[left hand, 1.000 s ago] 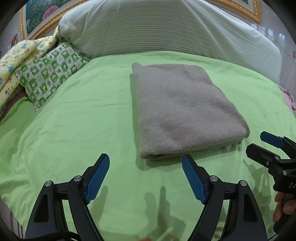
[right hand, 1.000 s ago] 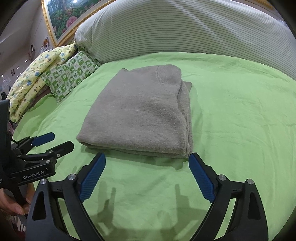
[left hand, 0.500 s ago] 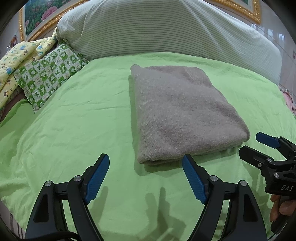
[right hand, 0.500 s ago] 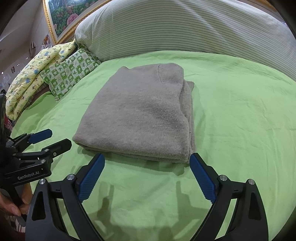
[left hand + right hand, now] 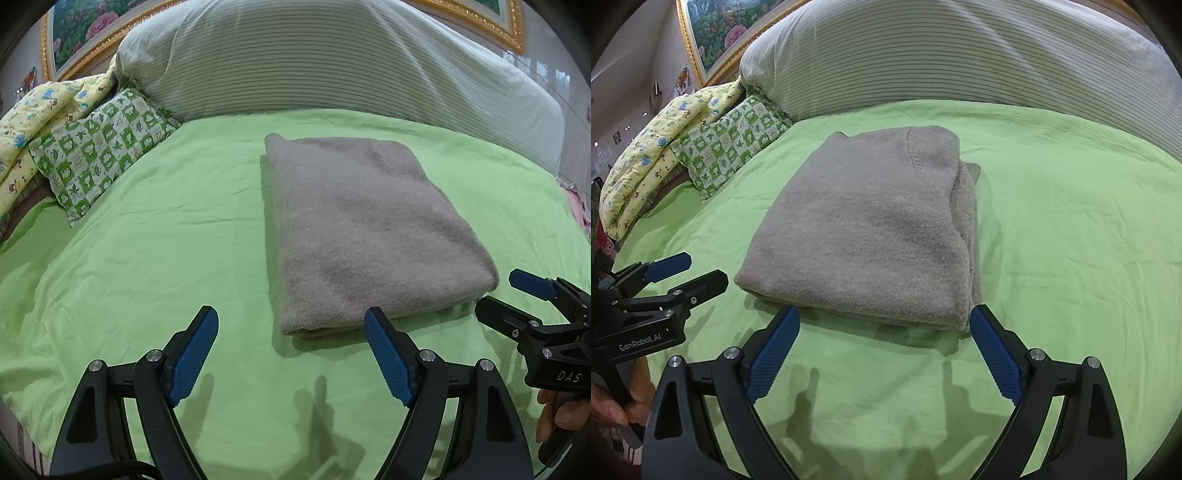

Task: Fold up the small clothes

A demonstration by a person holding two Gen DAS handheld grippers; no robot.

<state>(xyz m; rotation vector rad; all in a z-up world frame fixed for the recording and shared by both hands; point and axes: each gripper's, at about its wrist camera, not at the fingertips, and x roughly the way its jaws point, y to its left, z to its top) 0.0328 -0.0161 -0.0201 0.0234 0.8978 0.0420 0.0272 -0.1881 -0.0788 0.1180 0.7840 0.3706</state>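
The grey sweater lies folded in a neat rectangle on the green bedsheet, just beyond the tips of both my tools. My left gripper hovers over the sheet with its blue pads spread wide and nothing between them; the sweater's near left corner sits just ahead of the gap, nearer the right-hand pad. My right gripper is spread just as wide and also holds nothing, and the sweater's near edge spans almost the whole gap between its pads, close to them, though I cannot tell if they touch it. In the right wrist view the knit's stacked layers show along its right side.

On my right gripper's body, seen from the left wrist, I read "DAS". On my left gripper's body, seen from the right wrist, I read "GenRobot.AI".

Far off lie a striped pillow and, to the left, a green checked cushion.
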